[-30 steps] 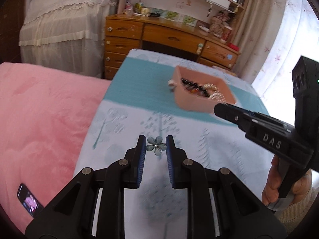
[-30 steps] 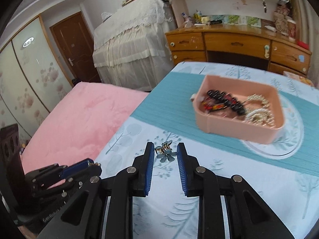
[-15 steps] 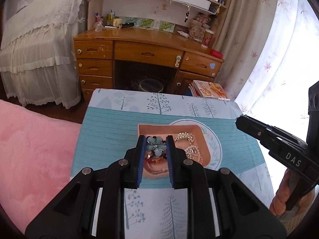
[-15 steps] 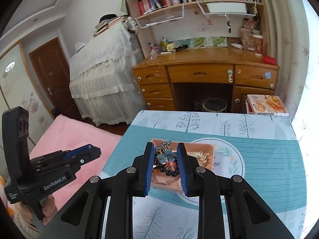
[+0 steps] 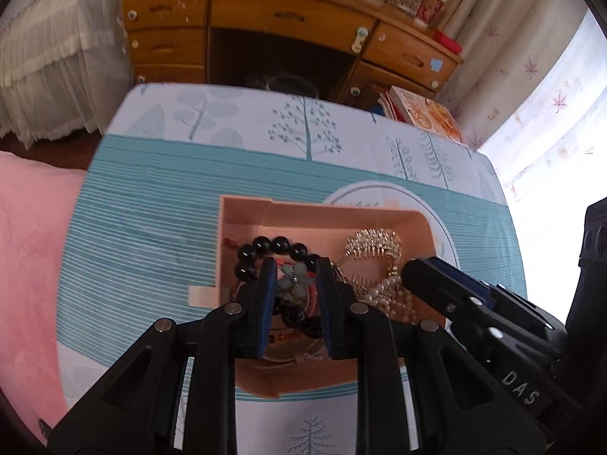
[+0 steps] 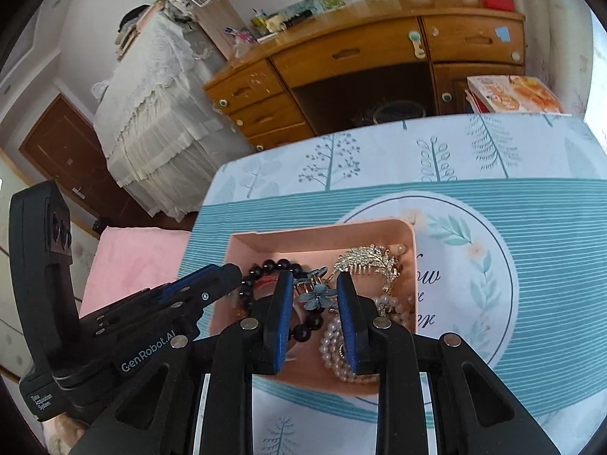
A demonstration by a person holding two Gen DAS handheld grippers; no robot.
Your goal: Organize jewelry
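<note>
A pink tray (image 5: 322, 210) (image 6: 326, 233) sits on the teal tablecloth and holds a black bead bracelet (image 5: 280, 244) (image 6: 265, 269), a gold comb (image 5: 373, 240) (image 6: 366, 258) and pearls (image 6: 334, 345). My left gripper (image 5: 295, 278) hovers over the tray's left half, shut on a pale blue flower clip (image 5: 294, 278). My right gripper (image 6: 315, 295) hovers over the tray's middle, shut on a blue flower claw clip (image 6: 315, 295). Each gripper shows in the other's view, close alongside.
The table (image 5: 227, 121) ends at a wooden desk (image 5: 288, 19) behind it. A pink bed (image 5: 26, 246) lies to the left. Magazines (image 5: 421, 112) are stacked past the far right corner, by a bright curtained window (image 5: 550, 113).
Both grippers travelled across the table to the pink tray and now hover over it, each still holding its flower clip. The tray went from far off to directly beneath the fingers.
</note>
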